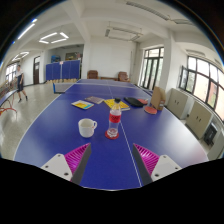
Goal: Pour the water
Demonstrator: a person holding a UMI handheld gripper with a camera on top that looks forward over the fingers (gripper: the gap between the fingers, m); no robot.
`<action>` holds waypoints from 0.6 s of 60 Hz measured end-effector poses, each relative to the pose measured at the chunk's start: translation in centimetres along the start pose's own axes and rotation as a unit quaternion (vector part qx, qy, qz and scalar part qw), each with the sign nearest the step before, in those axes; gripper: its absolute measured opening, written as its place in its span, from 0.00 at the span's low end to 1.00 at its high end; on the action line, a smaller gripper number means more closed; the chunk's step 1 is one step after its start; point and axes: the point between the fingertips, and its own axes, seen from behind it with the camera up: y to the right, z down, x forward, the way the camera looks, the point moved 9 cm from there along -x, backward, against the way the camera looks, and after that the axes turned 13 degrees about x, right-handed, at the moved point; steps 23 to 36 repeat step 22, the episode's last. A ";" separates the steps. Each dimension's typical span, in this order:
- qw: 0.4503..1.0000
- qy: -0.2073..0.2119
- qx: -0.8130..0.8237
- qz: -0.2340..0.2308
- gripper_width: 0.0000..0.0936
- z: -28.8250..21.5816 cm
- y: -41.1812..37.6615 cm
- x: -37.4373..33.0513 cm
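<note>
A clear plastic water bottle [114, 121] with a red label stands upright on the blue table-tennis table [60, 135], well beyond my fingers. A white mug [87, 127] stands just left of the bottle, a small gap between them. My gripper [112, 160] is open and empty; its two fingers with magenta pads [76, 156] are spread wide over the near part of the table, short of both objects. The bottle sits roughly on the line midway between the fingers.
Farther down the table lie yellow and blue items [84, 103] and a dark object [118, 102]. An orange-brown object [157, 99] rests at the table's far right edge. Windows and radiators [190, 110] line the right wall; more blue tables [68, 68] stand at the back.
</note>
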 end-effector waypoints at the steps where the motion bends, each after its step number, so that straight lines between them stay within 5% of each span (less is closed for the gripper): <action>1: 1.000 0.000 -0.001 0.002 0.91 0.1 -0.1 -0.8; 36: 1.000 0.020 -0.004 0.005 0.91 0.9 -0.6 -7.3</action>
